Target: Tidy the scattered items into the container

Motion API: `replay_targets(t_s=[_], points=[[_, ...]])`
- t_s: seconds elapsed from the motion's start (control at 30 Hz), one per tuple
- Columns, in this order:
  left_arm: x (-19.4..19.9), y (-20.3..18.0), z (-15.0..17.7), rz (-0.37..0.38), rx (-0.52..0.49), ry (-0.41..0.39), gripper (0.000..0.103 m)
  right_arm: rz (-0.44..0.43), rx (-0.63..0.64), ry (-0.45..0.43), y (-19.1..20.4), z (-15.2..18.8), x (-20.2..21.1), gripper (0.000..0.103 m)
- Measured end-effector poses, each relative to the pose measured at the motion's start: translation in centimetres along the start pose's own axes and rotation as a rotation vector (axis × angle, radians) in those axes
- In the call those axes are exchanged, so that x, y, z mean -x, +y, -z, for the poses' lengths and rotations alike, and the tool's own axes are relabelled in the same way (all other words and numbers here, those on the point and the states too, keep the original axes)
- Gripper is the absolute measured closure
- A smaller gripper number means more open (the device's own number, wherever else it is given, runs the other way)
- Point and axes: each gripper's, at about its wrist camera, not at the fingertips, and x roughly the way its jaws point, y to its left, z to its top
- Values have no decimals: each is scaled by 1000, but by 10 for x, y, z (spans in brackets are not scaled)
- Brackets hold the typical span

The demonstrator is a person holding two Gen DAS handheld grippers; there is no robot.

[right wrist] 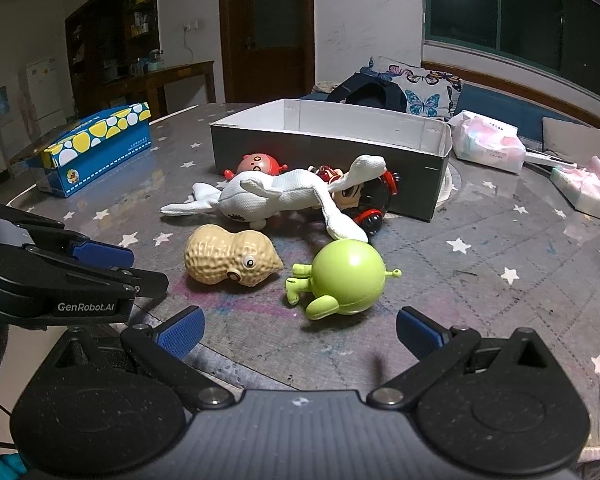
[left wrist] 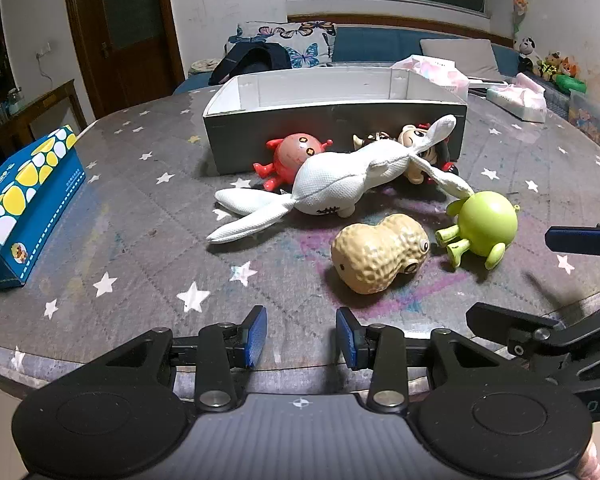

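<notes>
Pre-grasp: right gripper [right wrist: 300, 336] wide open, left gripper [left wrist: 300, 336] part open, both empty; green toy [right wrist: 346, 276] at 12 o'clock near right, box [right wrist: 436, 146] beyond it; next, advance and close.

From my right hand's camera I can read one brand — "GenRobot.AI" in white letters on the black body of my left hand-held gripper [right wrist: 100, 264]. Print on the blue tissue box [right wrist: 96, 148] and the tissue packs [right wrist: 488, 146] is too small to read.
</notes>
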Motion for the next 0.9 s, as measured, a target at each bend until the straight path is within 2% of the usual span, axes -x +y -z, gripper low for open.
replay_targets(t_s=[0.9], points=[[-6,-3,2,0,-3,8,62,-12,0,14,0,1,-6,0]])
